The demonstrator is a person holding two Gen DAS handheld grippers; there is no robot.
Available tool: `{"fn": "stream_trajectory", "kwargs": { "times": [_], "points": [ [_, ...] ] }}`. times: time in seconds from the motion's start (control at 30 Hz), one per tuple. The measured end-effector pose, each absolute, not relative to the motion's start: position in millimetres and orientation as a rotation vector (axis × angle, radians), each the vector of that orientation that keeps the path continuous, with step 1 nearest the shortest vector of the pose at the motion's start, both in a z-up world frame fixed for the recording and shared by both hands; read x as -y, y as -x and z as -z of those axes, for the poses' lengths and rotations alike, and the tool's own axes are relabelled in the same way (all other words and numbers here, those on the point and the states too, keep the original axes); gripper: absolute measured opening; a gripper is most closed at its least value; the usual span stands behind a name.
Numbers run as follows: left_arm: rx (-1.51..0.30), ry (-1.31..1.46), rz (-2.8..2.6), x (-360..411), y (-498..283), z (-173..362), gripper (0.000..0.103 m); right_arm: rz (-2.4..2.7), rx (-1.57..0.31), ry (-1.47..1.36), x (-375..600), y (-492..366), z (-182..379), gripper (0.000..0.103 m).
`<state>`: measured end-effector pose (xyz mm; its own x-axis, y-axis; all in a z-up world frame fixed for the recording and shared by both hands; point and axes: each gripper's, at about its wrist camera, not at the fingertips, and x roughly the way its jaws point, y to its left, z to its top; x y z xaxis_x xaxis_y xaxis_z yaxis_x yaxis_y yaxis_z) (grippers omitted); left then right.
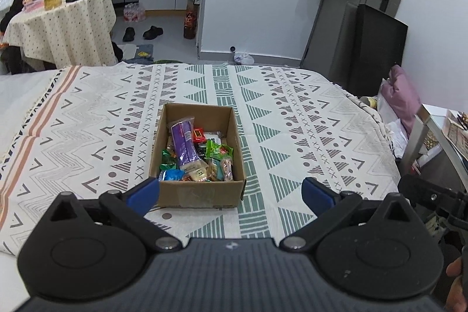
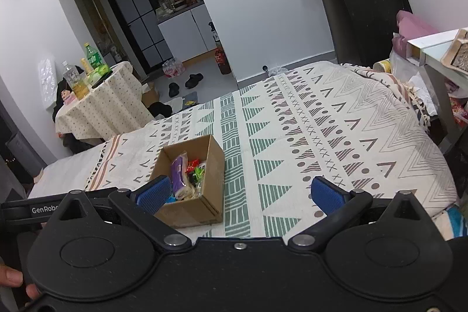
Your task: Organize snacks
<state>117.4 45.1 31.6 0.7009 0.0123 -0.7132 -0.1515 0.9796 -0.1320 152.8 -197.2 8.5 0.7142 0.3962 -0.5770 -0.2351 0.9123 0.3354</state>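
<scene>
Sorting apparently done: snacks (image 1: 201,154) inside cardboard box (image 1: 199,192) mid-bedspread (image 1: 307,119). Left gripper (image 1: 231,192) and right gripper (image 2: 239,192) spread wide, empty. Next: likely withdrawing.

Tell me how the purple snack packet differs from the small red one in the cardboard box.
The purple packet is long, reaching from the middle of the cardboard box toward its near end; the red packet is short and squarish. The purple one lies on top of the pile, while the red one sits lower, beside its far end. The purple packet has a clear, crimped end; the red shows a label. Both lie loose inside the box.
</scene>
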Motion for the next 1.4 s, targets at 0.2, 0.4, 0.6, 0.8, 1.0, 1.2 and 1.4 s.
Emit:
{"fn": "stream_trajectory", "kwargs": {
  "times": [0.2, 0.4, 0.6, 0.8, 1.0, 1.2, 1.4],
  "points": [
    [-0.776, 0.165, -0.089, -45.9, -98.2, -37.8, 0.103, -0.365, -0.685, -0.209, 196.0, -136.0, -15.9, 0.103],
    [-0.756, 0.133, -0.082, -47.9, -81.2, -44.8, 0.103, -0.4, -0.698, -0.157, 189.3, -117.8, -21.2, 0.103],
    [-0.741, 0.112, -0.06, -49.1, -70.8, -49.5, 0.103, -0.414, -0.702, -0.142, 183.9, -106.7, -25.1, 0.103],
    [-0.741, 0.102, -0.05, -49.8, -66.2, -47.2, 0.103, -0.402, -0.694, -0.115, 178.7, -102.7, -25.1, 0.103],
    [-0.749, 0.083, -0.056, -53.0, -64.0, -42.9, 0.103, -0.404, -0.702, -0.11, 176.5, -104.0, -21.2, 0.103],
    [-0.745, 0.067, -0.056, -55.2, -63.7, -43.2, 0.103, -0.402, -0.705, -0.113, 175.4, -104.2, -20.2, 0.103],
    [-0.743, 0.075, -0.065, -57.6, -64.0, -43.3, 0.103, -0.405, -0.706, -0.123, 175.9, -104.7, -19.5, 0.103]
  ]
}}
